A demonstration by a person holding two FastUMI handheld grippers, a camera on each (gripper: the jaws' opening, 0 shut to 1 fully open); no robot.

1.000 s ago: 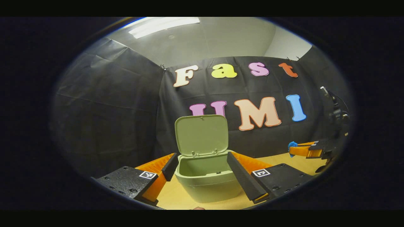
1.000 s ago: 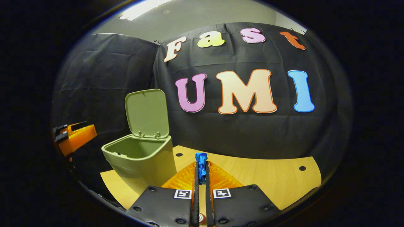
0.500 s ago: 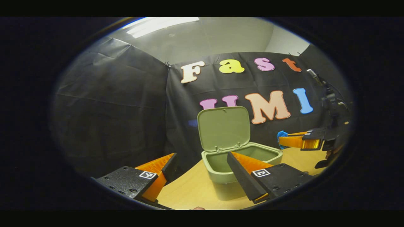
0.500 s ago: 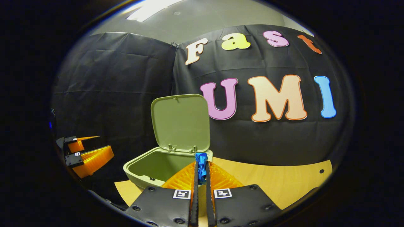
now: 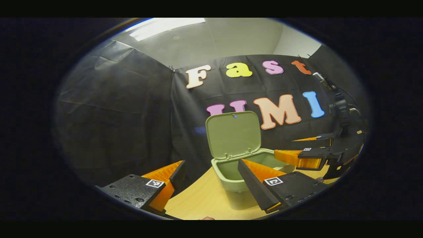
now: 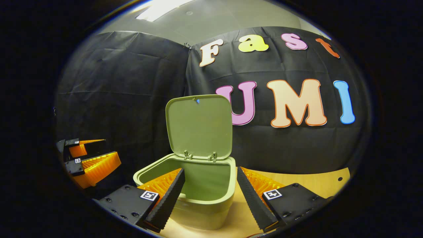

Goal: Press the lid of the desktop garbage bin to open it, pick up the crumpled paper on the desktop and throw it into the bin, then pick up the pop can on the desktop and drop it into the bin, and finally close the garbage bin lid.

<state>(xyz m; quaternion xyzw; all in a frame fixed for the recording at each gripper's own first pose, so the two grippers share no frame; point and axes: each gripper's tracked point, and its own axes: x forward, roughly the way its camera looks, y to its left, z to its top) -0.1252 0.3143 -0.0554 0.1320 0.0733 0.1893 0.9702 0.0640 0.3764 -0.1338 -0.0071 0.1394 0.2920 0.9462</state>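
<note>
Over the open bin (image 6: 198, 195), at the centre of the right gripper view, your right gripper (image 6: 210, 195) is spread wide and holds nothing. Its two fingers frame the bin's mouth, one toward 7 o'clock, the other toward 5 o'clock. The lid (image 6: 199, 127) stands upright on its hinge at about 12 o'clock from the rim. So the first step, pressing the lid open, reads as done.

In the left gripper view, your left gripper (image 5: 211, 180) is also released, with its fingers apart and empty, low in the picture at 6 o'clock. The bin sits just past its right finger, on the wooden desktop (image 5: 198, 201). Your right gripper appears there too, at about 3 o'clock, with its fingers parted above the bin's far side.

I cannot tell what is inside the bin: the part of the interior that shows looks bare, but its floor is hidden. I cannot locate the crumpled paper or the pop can on the stretches of desktop that show. A small red-and-white sliver at the bottom edge of the right gripper view, near 6 o'clock, might be the can, but it is too small to be sure.

Judging from open, empty jaws poised over the mouth, you look to be at a drop. At least the lid closing is left, and probably the can as well.
</note>
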